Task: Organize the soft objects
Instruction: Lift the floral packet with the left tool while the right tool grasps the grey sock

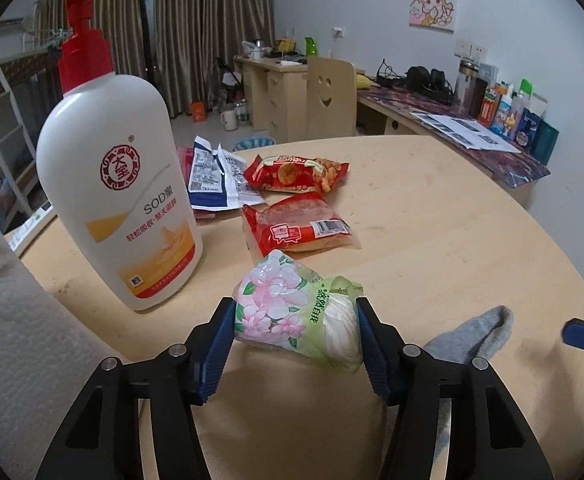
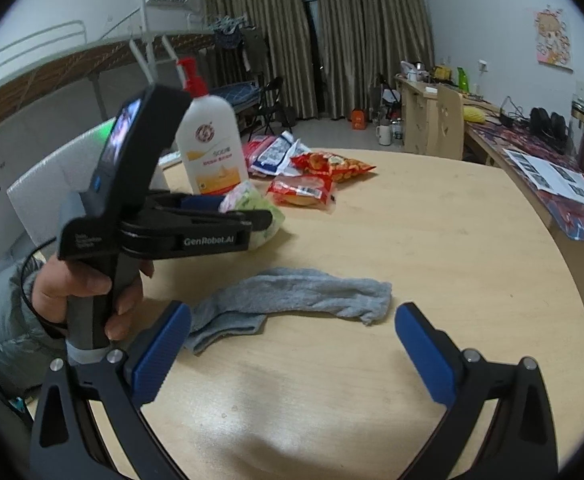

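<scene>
While the left tool pinches a flowered tissue pack between its blue pads, one pad pressed against each side of the pack, the right tool hangs spread wide over the tabletop with nothing between its pads. In the right wrist view the tissue pack sits at the tip of the left tool, low over the tabletop; whether it touches the wood cannot be told. A grey sock lies stretched out flat just ahead of the right tool's pads, its folded end close to the left-side pad. In the left wrist view the same sock shows to the right of the tissue pack, apart from it. A white lotion bottle with a red pump stands upright to the left of the pack. Beyond them lie a red bread packet, a red snack bag and a blue-and-white pouch, grouped near one another toward the far edge of the tabletop.
</scene>
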Available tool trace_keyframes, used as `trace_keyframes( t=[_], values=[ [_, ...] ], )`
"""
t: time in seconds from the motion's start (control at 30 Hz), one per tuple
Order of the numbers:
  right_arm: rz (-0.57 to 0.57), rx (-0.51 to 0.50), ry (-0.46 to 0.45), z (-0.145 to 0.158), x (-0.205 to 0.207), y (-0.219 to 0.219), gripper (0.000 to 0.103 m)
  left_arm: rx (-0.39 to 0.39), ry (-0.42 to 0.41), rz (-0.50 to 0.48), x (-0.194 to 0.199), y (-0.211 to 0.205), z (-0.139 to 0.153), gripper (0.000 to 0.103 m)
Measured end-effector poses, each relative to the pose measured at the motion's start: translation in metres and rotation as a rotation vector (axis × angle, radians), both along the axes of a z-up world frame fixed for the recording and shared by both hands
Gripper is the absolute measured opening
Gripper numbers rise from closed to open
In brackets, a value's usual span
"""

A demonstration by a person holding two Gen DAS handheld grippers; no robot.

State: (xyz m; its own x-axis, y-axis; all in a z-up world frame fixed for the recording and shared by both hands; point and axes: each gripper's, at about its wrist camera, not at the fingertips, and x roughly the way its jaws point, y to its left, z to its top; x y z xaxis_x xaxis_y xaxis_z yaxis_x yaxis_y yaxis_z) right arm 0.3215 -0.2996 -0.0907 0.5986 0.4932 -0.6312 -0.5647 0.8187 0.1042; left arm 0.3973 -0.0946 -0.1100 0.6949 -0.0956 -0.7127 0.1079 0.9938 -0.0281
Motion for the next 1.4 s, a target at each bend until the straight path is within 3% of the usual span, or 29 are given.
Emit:
trace_keyframes(
  t=[0.53,1.0,1.23,1.3,1.4],
  values=[
    [0.043,-0.055,0.035,-0.006,0.016,0.024,0.103,0.008,-0.125,-0.021,-0.049,0.005,0.04,0.058],
    [0.031,-0.152,0.094,-0.026,0.038,0.044,0.103,0.001,-0.147,-0.024,-0.067,0.018,0.043,0.058],
    [0.017,-0.182,0.14,-0.038,0.04,0.048,0.079,0.005,-0.165,-0.04,-0.075,0.015,0.044,0.058],
    [0.014,-0.195,0.127,-0.038,0.037,0.049,0.078,0.011,-0.176,-0.043,-0.079,0.014,0.046,0.058],
    [0.005,-0.181,0.124,-0.036,0.036,0.049,0.058,0.008,-0.182,-0.043,-0.082,0.014,0.047,0.058]
  ],
)
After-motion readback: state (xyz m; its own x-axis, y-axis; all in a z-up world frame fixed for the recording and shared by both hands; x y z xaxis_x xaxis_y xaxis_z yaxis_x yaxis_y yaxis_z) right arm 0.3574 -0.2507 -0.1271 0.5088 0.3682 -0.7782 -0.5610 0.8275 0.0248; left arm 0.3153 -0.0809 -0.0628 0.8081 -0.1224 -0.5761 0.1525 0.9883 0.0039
